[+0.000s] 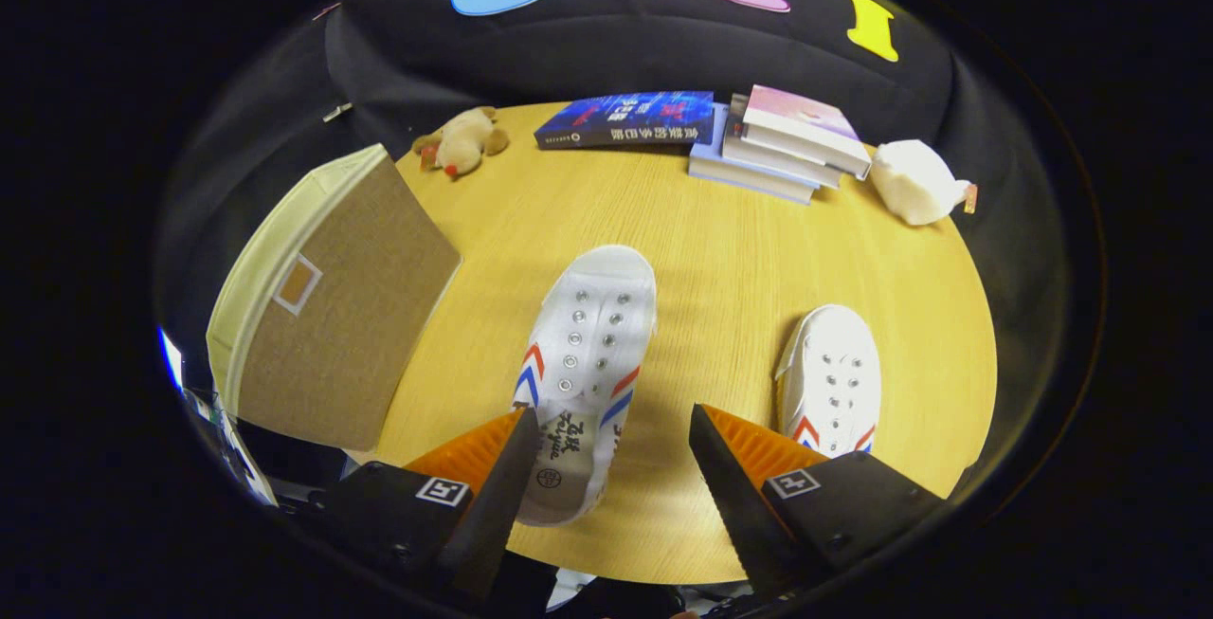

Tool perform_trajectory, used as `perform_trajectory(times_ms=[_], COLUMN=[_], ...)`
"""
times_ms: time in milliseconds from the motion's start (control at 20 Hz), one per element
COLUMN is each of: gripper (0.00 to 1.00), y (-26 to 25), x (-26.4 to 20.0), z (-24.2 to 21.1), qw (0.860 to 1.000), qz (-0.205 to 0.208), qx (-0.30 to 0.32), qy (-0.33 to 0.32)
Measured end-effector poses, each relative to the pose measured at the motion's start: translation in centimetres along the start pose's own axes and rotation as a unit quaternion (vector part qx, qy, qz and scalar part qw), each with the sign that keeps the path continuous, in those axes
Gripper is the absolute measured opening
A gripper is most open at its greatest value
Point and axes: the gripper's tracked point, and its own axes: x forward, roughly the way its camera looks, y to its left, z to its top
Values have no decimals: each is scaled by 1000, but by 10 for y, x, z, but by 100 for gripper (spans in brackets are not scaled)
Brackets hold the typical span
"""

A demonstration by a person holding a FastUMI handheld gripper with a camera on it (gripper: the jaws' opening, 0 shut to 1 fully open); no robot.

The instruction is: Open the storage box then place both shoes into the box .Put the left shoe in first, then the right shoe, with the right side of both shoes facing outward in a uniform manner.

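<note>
**Stock on the table, box unopened, first shoe under the fingers**

While the box lid is closed, I list what lies before me, left to right, with a note on handling each.

1. Storage box [341,301]: fabric-covered, pale rim, lid shut, a small tag on its top. It sits left of the fingers, apart from both shoes. By the task this comes first, so I judge opening it to be the step in hand. I would swing left, find the lid's near edge or tag, and lift it fully back so that it cannot drop again.

2. Plush toy [462,140]: tan, at the far edge beyond the box. Not needed; keep clear.

3. Shoe [588,363]: white canvas, red and blue stripes, toe pointing away, heel opening between the fingers. I cannot tell from here whether it is the left one; I should check before picking.

4. Gripper [606,453]: jaws spread wide, holding nothing, hanging over that shoe's heel.

5. Books [706,131]: one dark blue, then a small stack, along the far edge. Leave alone.

6. Second shoe [832,377]: same pattern, just beyond the right finger, well apart from the first.

7. White toy [917,183]: beside the stack. Leave alone.

8. Table [720,249]: round, light wood; smooth enough that a shoe may slide if nudged, so I would pinch the heel wall firmly.
</note>
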Motion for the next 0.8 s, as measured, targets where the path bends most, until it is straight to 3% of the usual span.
perform_trajectory(times_ms=[100, 200, 250, 350, 500, 650, 800], gripper=[93, 84, 75, 69, 38, 30, 12], y=[-8, -2, 0, 2, 12, 10, 7], x=[16, 25, 29, 32, 33, 34, 33], z=[-13, -17, -11, -11, -10, -10, -9], qw=[1000, 999, 999, 998, 996, 994, 993], qz=[-7, 6, 9, 14, 38, 35, 37], qx=[-8, 15, 30, 43, 64, 86, 105], qy=[28, 40, 32, 38, 41, 51, 45])
